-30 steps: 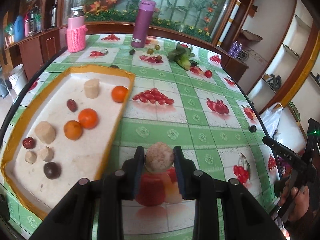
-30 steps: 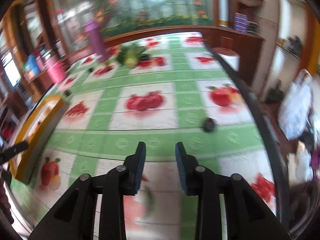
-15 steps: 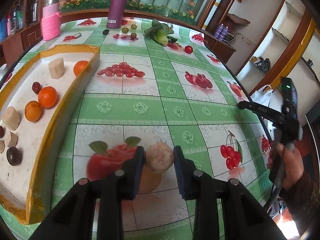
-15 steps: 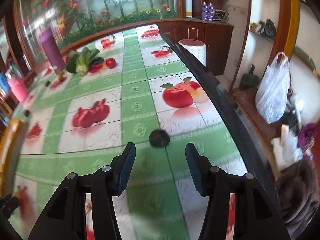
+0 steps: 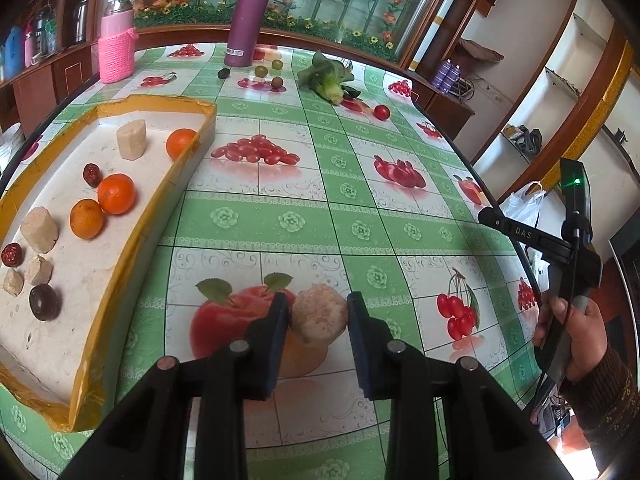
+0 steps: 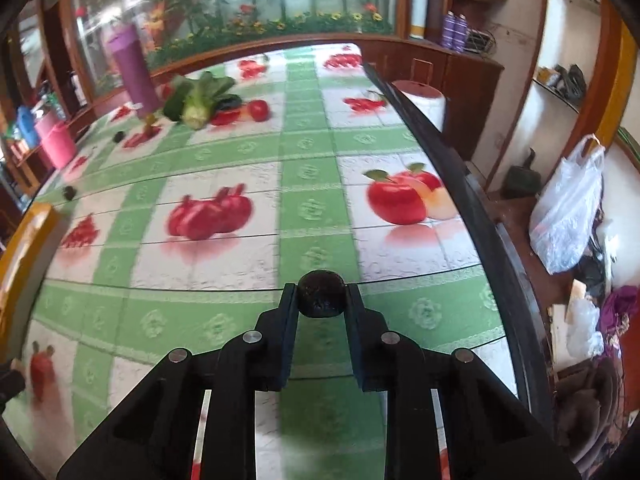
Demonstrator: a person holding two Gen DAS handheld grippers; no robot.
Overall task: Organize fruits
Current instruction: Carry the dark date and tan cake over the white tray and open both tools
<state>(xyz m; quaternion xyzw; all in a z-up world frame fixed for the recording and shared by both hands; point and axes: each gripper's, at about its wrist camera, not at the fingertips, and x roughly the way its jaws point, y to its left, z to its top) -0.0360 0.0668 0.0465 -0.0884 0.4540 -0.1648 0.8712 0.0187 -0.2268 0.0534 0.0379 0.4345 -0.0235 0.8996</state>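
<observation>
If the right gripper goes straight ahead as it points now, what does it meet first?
The right gripper already has the dark round fruit between its fingers. Beyond that, probably only bare tablecloth; depth is unclear.

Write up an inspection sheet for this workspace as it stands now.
Surface: green-and-white fruit-print tablecloth.
Job's things: yellow-rimmed white tray holding three oranges, beige chunks and dark red fruits; small green fruits and a red tomato loose at the far end.
Clutter: tall purple flask, pink knit-sleeved jar, leafy green vegetable.
Grippers: left gripper shut on a round beige lumpy fruit; right gripper has a dark round wrinkled fruit between its fingers, contact unclear.
Cables: nothing seen on the table.
Surroundings: wooden cabinets, wall shelves, white plastic bag on the floor.
</observation>
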